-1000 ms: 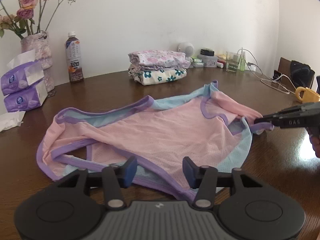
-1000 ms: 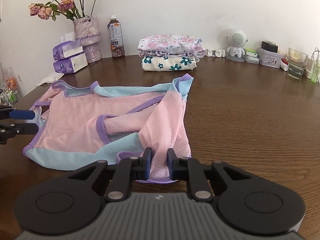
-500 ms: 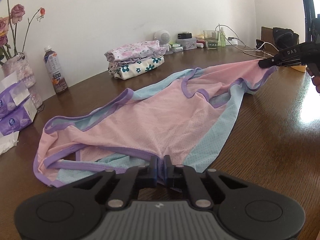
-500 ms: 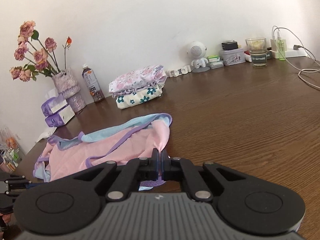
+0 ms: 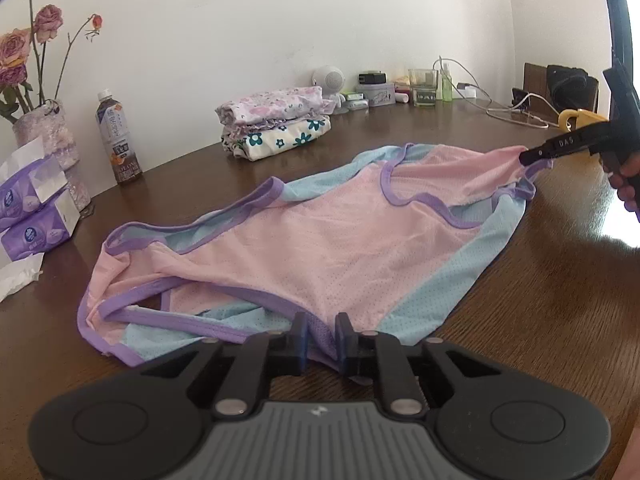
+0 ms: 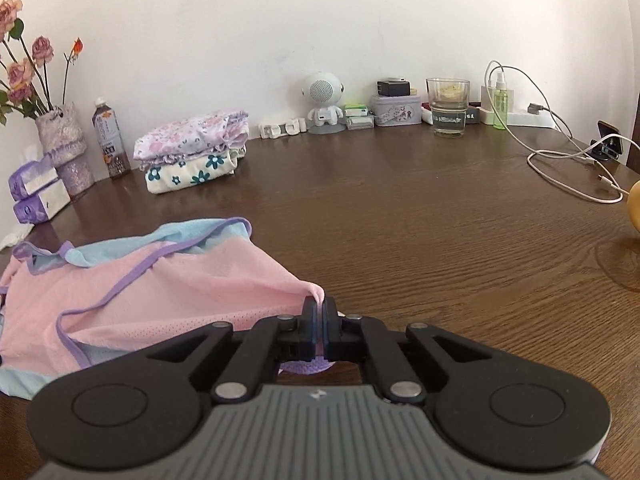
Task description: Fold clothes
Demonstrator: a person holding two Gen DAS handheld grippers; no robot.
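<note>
A pink mesh garment (image 5: 320, 240) with light-blue panels and purple trim lies stretched across the brown table (image 5: 540, 300). My left gripper (image 5: 322, 340) sits at its near hem. The jaws are a little apart, and purple-edged fabric lies between them. In the left wrist view my right gripper (image 5: 528, 157) is at the far right, shut on the garment's pink end, with a hand behind it. The right wrist view shows that gripper (image 6: 319, 312) pinching a pink fold of the garment (image 6: 160, 292) just above the table.
A stack of folded floral clothes (image 5: 276, 124) sits near the wall. A drink bottle (image 5: 118, 140), a flower vase (image 5: 52, 136) and tissue packs (image 5: 32, 208) stand at the left. A glass (image 6: 447, 106), a white cable (image 6: 568, 168) and a yellow mug (image 5: 576, 118) are at the right.
My left gripper closed on the near hem, and its jaws have since parted slightly. My right gripper shut on the pink end and pulled it rightward, spreading the garment out.
</note>
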